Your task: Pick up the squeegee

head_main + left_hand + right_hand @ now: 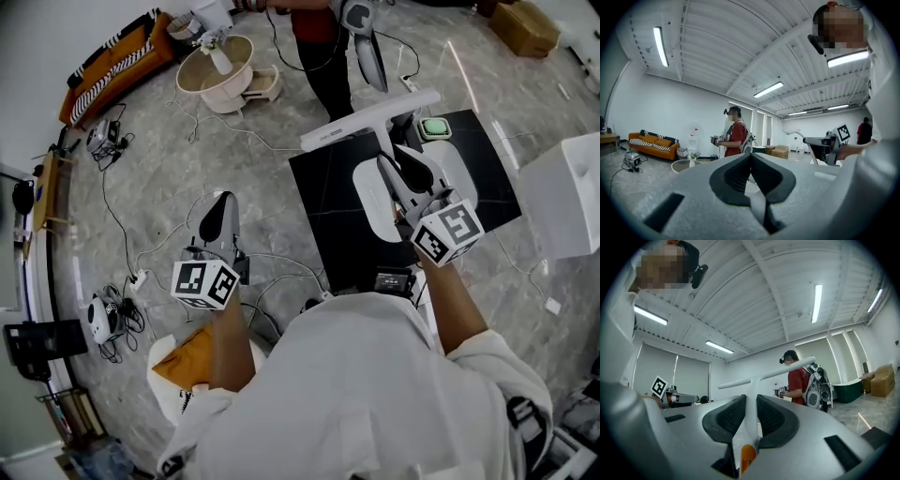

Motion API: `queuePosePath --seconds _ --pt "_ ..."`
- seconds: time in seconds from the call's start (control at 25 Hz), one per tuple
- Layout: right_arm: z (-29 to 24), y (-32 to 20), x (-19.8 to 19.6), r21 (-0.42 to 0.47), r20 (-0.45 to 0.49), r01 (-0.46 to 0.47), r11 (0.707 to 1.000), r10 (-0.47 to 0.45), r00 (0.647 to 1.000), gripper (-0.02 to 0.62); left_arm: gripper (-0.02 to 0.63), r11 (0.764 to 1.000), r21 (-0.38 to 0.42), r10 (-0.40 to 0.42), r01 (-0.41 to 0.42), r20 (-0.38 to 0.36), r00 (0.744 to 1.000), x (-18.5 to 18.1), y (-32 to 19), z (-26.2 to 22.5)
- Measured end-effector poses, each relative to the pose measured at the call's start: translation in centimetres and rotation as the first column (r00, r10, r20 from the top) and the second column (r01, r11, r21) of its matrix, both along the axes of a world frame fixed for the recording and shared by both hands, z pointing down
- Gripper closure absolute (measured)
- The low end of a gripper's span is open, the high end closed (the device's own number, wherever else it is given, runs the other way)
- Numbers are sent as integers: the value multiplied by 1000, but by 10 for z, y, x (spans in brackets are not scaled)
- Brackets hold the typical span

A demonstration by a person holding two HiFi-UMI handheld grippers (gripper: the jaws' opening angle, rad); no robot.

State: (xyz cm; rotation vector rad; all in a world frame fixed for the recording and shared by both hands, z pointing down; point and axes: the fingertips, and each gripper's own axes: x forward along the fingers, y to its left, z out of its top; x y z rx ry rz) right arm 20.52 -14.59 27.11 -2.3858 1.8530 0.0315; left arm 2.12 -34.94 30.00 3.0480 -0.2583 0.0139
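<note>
A white T-shaped squeegee (368, 120) is up in the air over the black mat (328, 202), its long blade crosswise beyond the jaws. My right gripper (403, 169) is shut on its handle. In the right gripper view the white handle (751, 399) runs up between the dark pads (725, 420) to the blade, and an orange end (747, 456) shows at the jaw base. My left gripper (219, 216) hangs over the floor to the left, shut, with nothing in it. In the left gripper view its pads (736, 176) meet, and the squeegee (796, 133) shows at far right.
A white tray (373, 204) and a green-and-white device (433, 128) lie on the mat. A white bin (568, 192) stands at right. Another person in red (317, 33) stands beyond the mat. A round beige table (216, 73), an orange sofa (114, 61) and floor cables (187, 220) lie to the left.
</note>
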Motion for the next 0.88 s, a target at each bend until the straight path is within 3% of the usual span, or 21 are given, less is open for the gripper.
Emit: queuePosePath --seconds 0.16,0.64,0.88 --pt "6 4 -4 0 6 9 1000 -9 1000 515 591 999 -7 45 -46 -10 999 4 12 6" --pt "1 2 -19 47 -10 65 997 -65 998 517 591 998 -19 58 -58 -12 998 5 20 11" --pt "-2 6 -14 63 -18 44 997 -43 999 517 591 997 -23 75 -75 -11 997 5 25 11"
